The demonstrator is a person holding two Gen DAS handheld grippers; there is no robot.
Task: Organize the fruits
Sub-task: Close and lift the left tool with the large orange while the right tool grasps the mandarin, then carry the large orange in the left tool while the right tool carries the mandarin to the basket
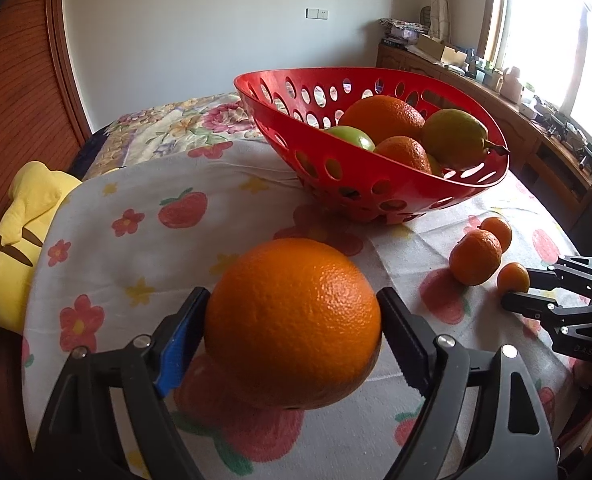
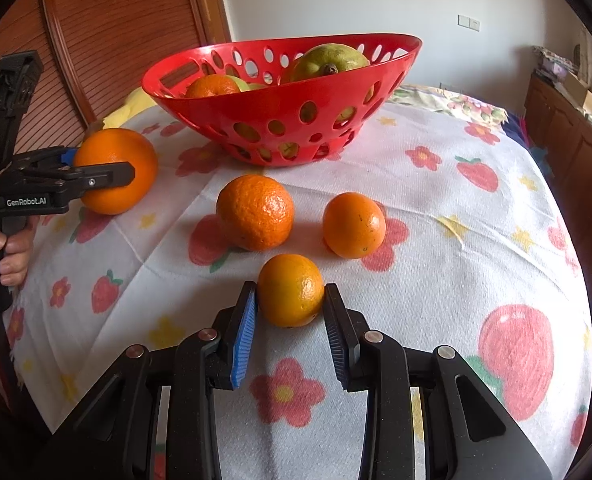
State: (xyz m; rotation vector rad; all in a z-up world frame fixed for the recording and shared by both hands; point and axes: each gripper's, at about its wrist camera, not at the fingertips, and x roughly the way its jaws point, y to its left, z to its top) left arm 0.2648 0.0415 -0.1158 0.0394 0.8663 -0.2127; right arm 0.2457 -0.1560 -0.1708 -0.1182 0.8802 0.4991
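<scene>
The left gripper (image 1: pixel 294 322) clamps a big orange (image 1: pixel 294 322), lifted off the cloth (image 1: pixel 144 240), stem end downward; the right gripper (image 2: pixel 291 302) pinches a small orange (image 2: pixel 291 290) on the cloth, before the red basket (image 2: pixel 280 120).

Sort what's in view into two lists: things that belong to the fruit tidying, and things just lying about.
Part of the job:
- large orange, held in the left tool
- small orange, between the right tool's pads
- two loose oranges on the cloth
- red basket, already holding fruit

Just lying about:
- yellow plush toy
- flowered tablecloth
- cluttered sideboard
</scene>
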